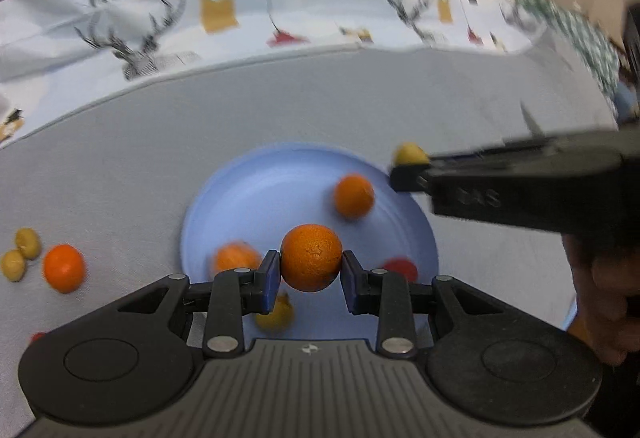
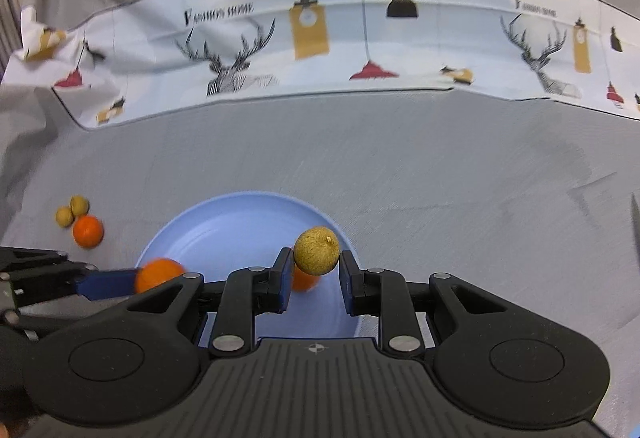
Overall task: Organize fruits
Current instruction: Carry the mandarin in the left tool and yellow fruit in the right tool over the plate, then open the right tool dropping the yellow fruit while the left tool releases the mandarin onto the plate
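Blue plate (image 2: pixel 240 214) rim under both: left hand-held gripper (image 1: pixel 311 270) pinching orange (image 1: pixel 311 258), right hand-held gripper (image 2: pixel 316 268) pinching yellow fruit (image 2: pixel 317 250).

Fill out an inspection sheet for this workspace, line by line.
Surface: grey tablecloth, printed deer cloth behind it.
Job's things: blue plate holding oranges, a red fruit and a yellow fruit; loose orange and two yellowish fruits left of the plate.
Clutter: nothing seen.
Grippers: left tongs clamp an orange over the plate; right tongs clamp a yellowish round fruit.
Cables: nothing seen.
Surroundings: green patterned fabric, blurred.
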Motion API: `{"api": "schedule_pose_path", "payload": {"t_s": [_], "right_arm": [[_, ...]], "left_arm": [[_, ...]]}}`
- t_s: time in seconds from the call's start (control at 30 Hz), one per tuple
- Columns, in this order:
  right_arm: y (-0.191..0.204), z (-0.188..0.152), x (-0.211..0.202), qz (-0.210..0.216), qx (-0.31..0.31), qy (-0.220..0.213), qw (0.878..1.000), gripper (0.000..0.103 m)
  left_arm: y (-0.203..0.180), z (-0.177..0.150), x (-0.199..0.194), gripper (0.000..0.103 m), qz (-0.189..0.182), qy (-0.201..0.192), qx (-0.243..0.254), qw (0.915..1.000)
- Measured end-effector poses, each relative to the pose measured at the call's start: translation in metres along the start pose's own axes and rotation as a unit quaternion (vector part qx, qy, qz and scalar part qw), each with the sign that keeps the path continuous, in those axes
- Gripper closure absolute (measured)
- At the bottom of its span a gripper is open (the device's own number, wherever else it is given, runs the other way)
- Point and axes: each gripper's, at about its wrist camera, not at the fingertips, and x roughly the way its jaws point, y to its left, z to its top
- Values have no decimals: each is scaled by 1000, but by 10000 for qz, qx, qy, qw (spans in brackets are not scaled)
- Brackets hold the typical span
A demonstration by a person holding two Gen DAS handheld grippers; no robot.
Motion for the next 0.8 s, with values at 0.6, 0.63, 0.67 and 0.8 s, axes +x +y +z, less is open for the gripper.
{"api": "schedule_pose_path", "payload": {"t_s": [0.6,0.63,0.67,0.8], "right_arm": [[9,-3,19,-77,-62,477,9988,78],[9,-3,19,-65,-43,476,9988,78],[9,-3,19,-62,-28,478,9988,78],[12,-6,18,-51,-125,538,9985,77]], "left_arm": [[-3,-7,13,67,-72,318,129,9994],[-4,-7,13,67,-103,307,127,9994],[-4,-7,14,67,-138,308,129,9993],[-2,-10,16,67,-172,370,116,9991]]}}
